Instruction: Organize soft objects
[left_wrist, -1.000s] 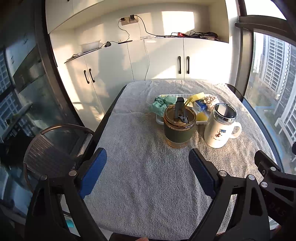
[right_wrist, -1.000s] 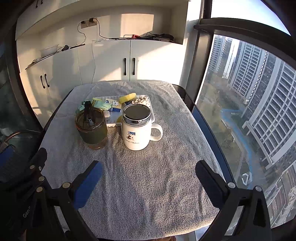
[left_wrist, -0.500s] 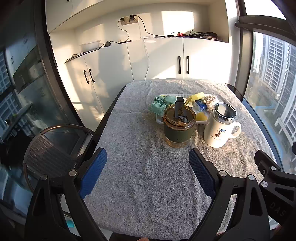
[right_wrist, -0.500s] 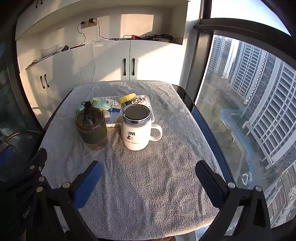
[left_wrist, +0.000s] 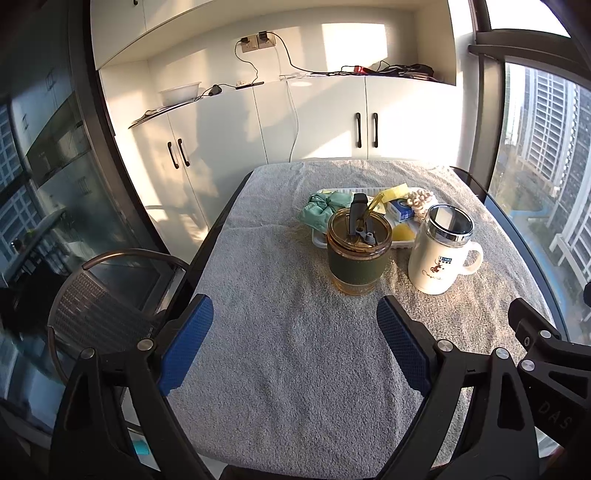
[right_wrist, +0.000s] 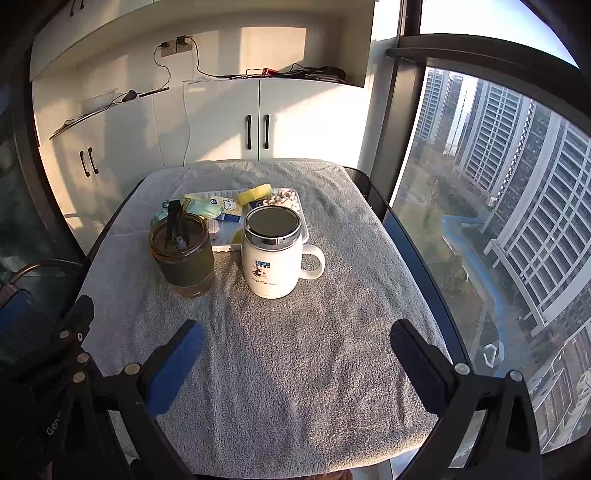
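Both grippers are held above the near table edge, left gripper (left_wrist: 293, 347) and right gripper (right_wrist: 297, 352) with jaws spread and empty; soft items lie in the white tray (right_wrist: 225, 246) behind the amber cup (right_wrist: 181, 253) and mug (right_wrist: 272, 254); approach is best routed around these

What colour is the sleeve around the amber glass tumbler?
Dark green, a band around the amber glass tumbler, with bare glass showing above and below it. The left wrist view shows it best.
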